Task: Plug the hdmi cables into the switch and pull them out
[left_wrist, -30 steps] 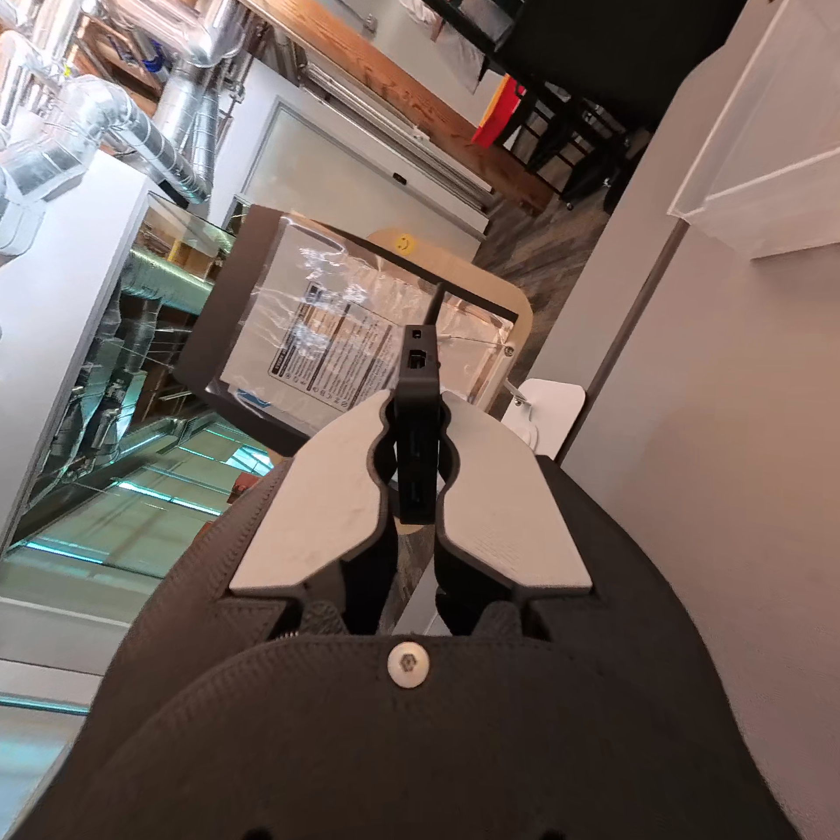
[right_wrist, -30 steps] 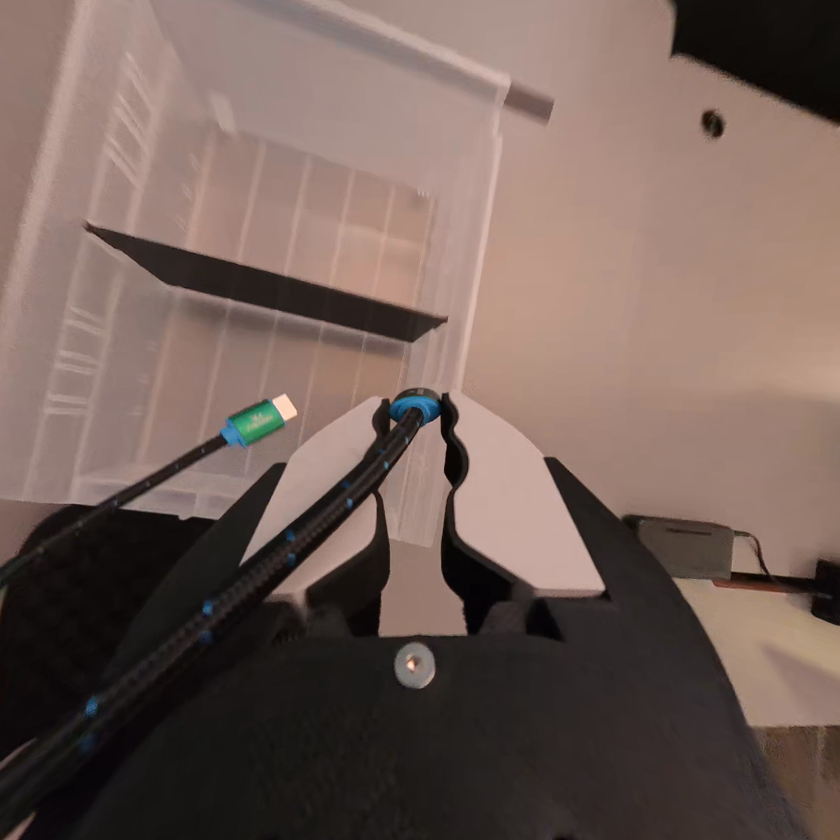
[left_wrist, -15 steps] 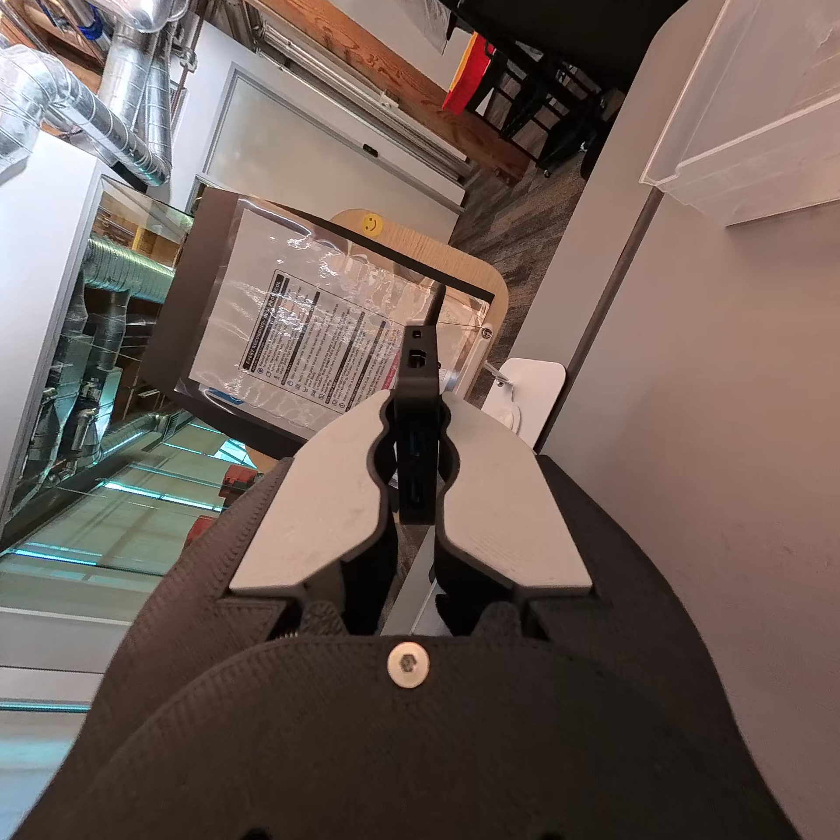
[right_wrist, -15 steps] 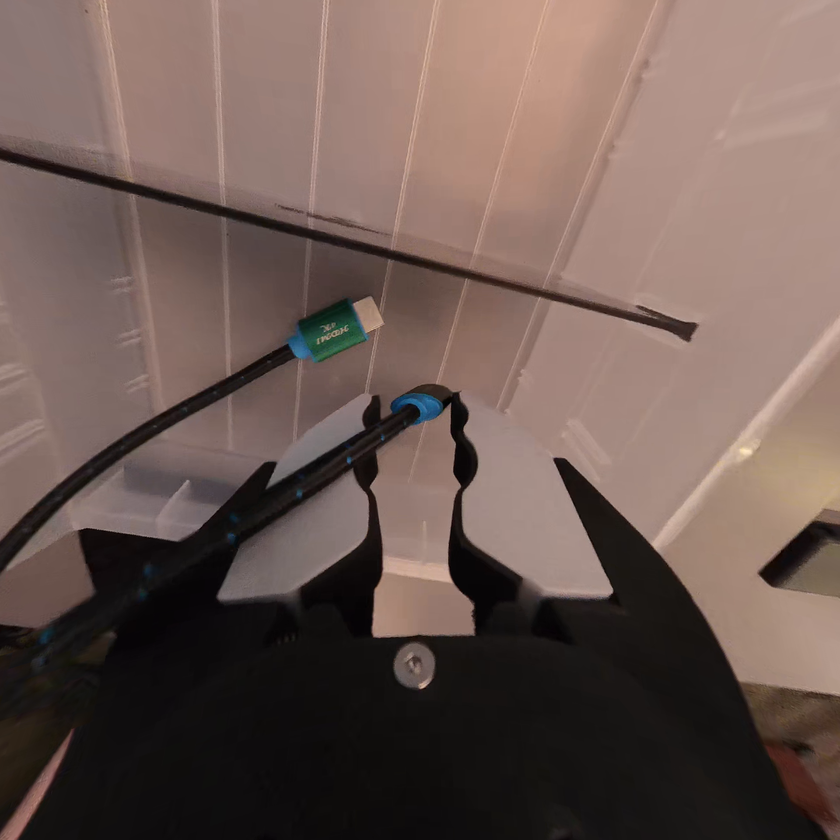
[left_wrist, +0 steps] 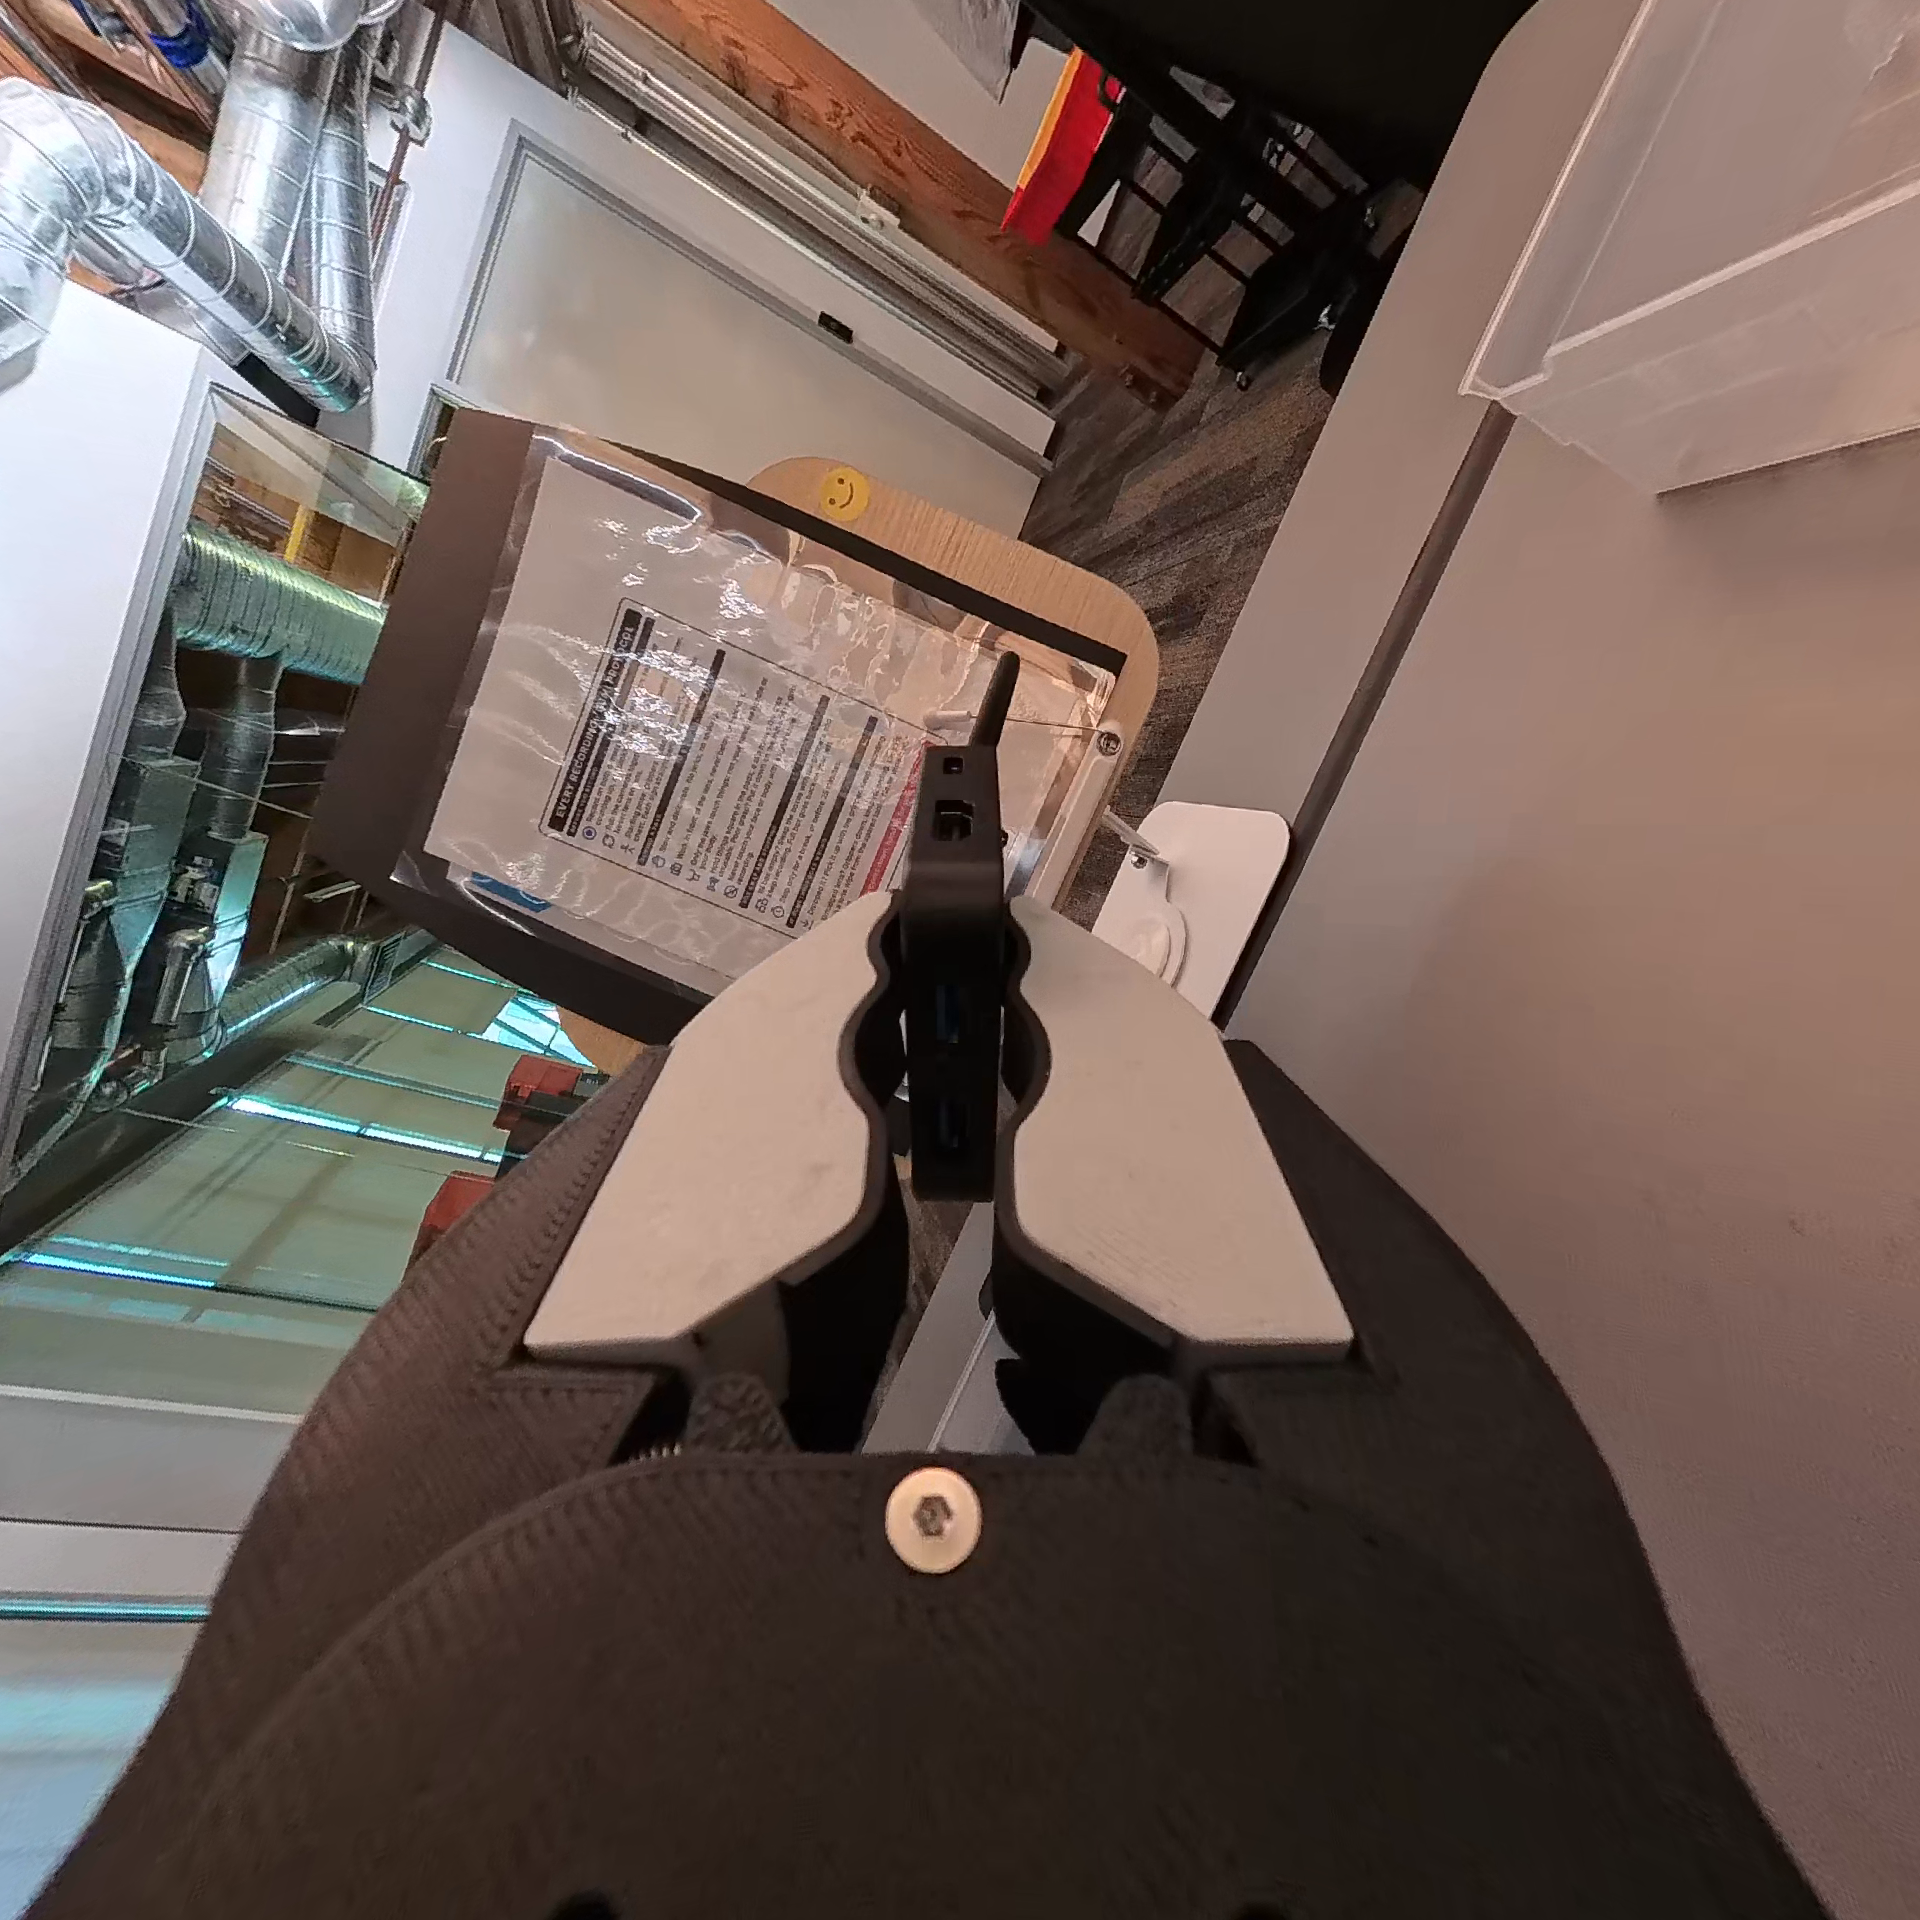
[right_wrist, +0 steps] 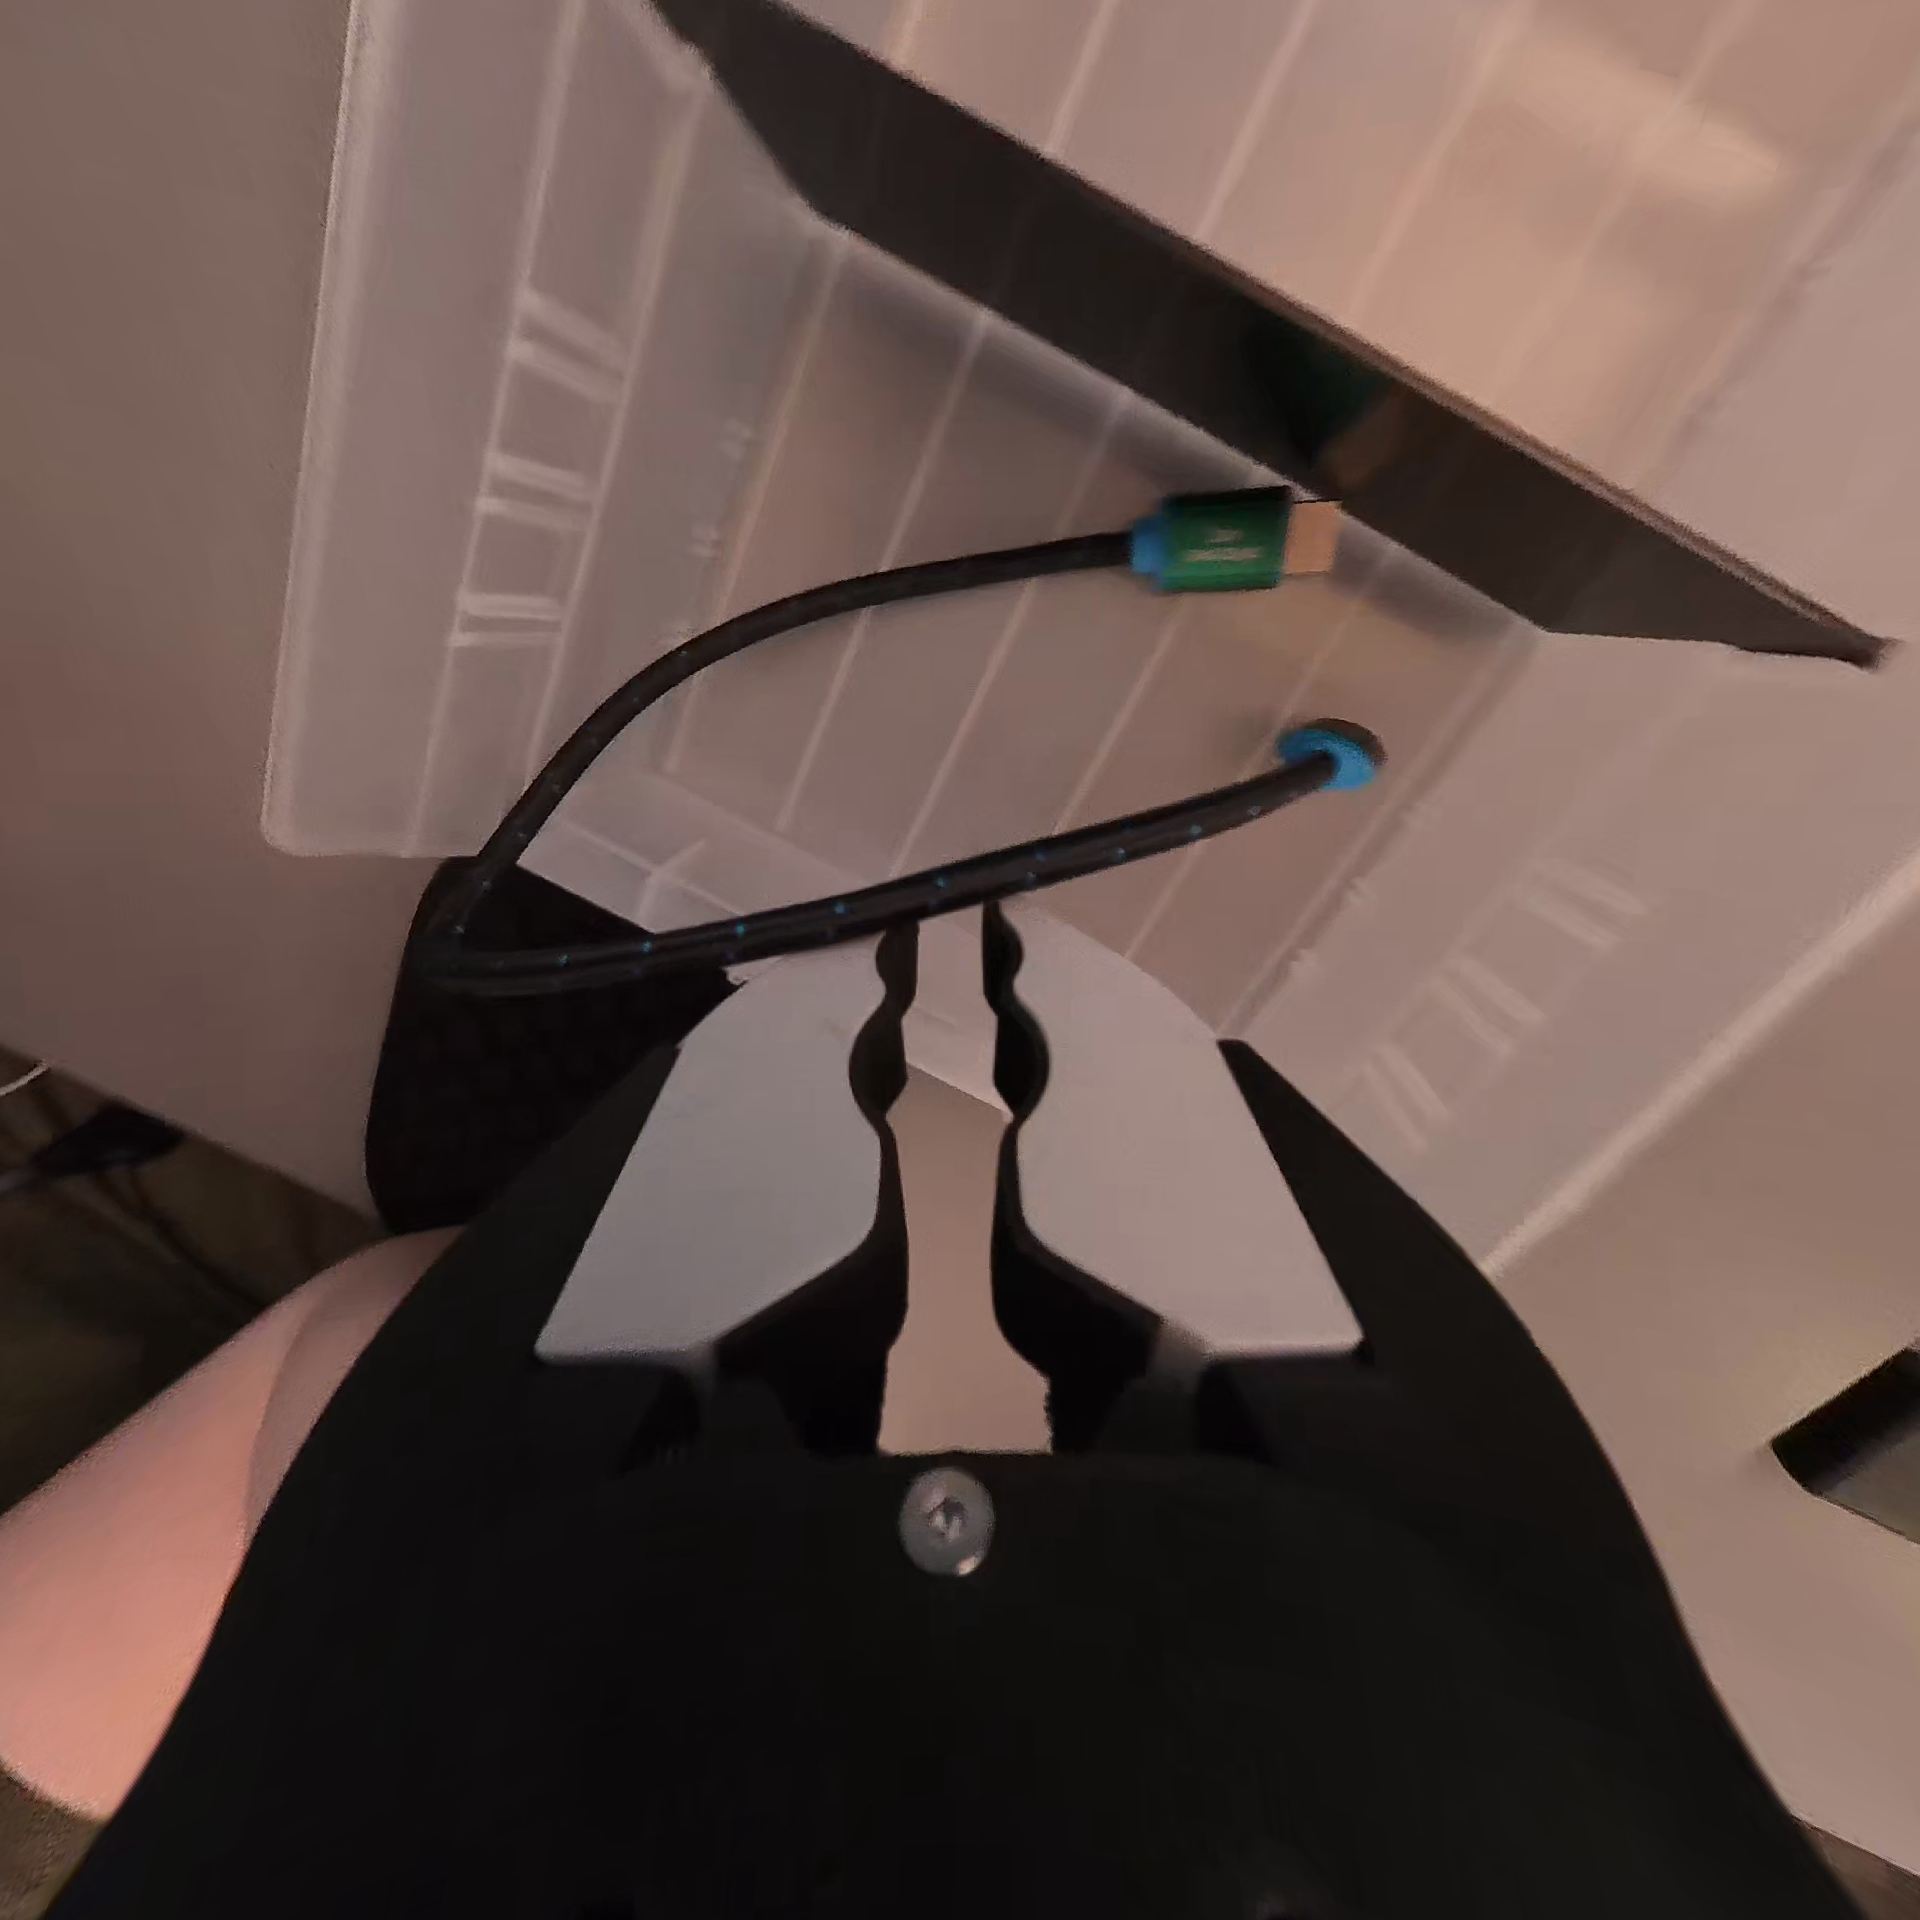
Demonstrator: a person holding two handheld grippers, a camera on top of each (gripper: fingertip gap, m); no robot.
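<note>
My left gripper point(left_wrist: 948, 940) had matt, ribbed plastic fingers clamping the matt black switch point(left_wrist: 954, 966); ahead of my right gripper point(right_wrist: 943, 935), the cable point(right_wrist: 935, 894) was braided cloth before a translucent plastic bin point(right_wrist: 623, 416).

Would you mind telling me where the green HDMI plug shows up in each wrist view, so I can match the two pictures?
Left wrist view: the green HDMI plug is not in it; the left gripper is shut on the black switch.
Right wrist view: the plug sits upper right of centre, beyond the right gripper, just under a dark panel.
Shared landmark: the clear plastic bin.
</note>
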